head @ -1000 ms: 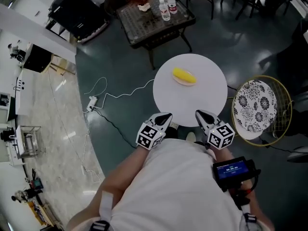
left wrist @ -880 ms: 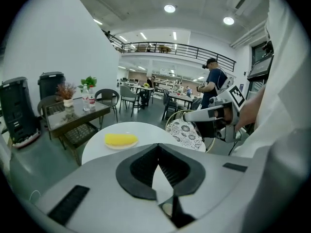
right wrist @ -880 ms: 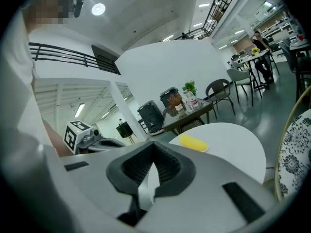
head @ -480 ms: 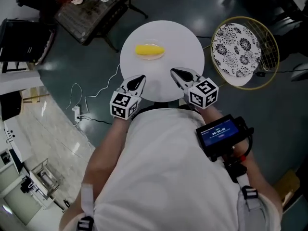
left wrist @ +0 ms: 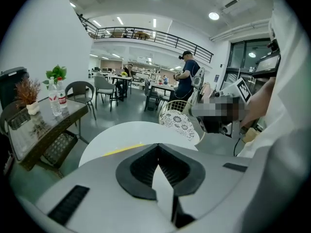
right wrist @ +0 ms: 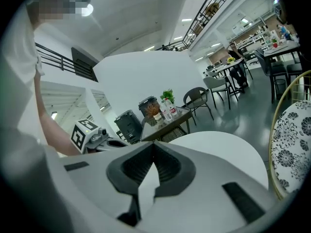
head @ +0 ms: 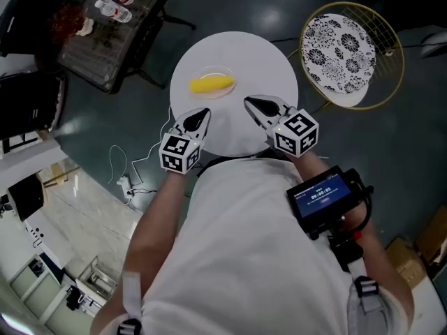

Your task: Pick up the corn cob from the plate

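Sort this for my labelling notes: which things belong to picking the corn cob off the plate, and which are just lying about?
For the job: corn cob, plate, round white table, left gripper, right gripper.
Lying about: patterned gold-rimmed table, dark side table, bottles, floor power strip.

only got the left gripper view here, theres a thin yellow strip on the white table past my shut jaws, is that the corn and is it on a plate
Observer: Yes. The head view shows the corn cob lying whole on a pale, shallow plate on the round white table.
Operator: how close is my left gripper to it
Observer: The left gripper stops short of the plate on the person's side, apart from both plate and corn.
Operator: and the right one
Observer: The right gripper is alongside the left one, to the right of the plate, jaws together with nothing between them.
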Tool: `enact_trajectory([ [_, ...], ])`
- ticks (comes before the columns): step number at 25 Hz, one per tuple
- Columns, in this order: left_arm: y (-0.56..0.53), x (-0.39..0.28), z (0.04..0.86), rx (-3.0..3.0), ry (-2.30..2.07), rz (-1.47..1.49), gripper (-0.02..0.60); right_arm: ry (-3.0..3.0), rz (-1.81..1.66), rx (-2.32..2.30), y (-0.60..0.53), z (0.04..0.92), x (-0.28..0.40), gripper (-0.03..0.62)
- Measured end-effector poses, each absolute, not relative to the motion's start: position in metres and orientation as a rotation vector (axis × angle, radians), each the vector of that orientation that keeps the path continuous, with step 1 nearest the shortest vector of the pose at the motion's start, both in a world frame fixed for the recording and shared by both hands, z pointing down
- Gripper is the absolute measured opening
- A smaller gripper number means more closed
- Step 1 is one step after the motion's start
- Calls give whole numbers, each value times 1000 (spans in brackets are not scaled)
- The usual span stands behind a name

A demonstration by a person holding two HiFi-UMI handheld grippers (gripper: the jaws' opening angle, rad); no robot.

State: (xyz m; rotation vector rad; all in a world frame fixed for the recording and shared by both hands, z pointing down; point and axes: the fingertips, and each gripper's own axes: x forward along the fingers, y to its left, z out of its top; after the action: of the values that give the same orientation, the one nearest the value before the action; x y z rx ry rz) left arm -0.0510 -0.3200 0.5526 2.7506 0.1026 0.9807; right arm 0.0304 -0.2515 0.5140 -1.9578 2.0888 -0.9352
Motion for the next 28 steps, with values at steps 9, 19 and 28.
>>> enact_trajectory([
  [9, -319, -27, 576, 2742, 301, 1097, 8, 1978, -975, -2018, -244, 533, 44, 9],
  [19, -332, -13, 612, 2797, 556, 1339, 8, 1866, -1019, -2085, -231, 549, 45, 9],
  [28, -336, -13, 642, 2815, 681, 1518, 9, 1780, -1017, -2104, -216, 564, 35, 9],
])
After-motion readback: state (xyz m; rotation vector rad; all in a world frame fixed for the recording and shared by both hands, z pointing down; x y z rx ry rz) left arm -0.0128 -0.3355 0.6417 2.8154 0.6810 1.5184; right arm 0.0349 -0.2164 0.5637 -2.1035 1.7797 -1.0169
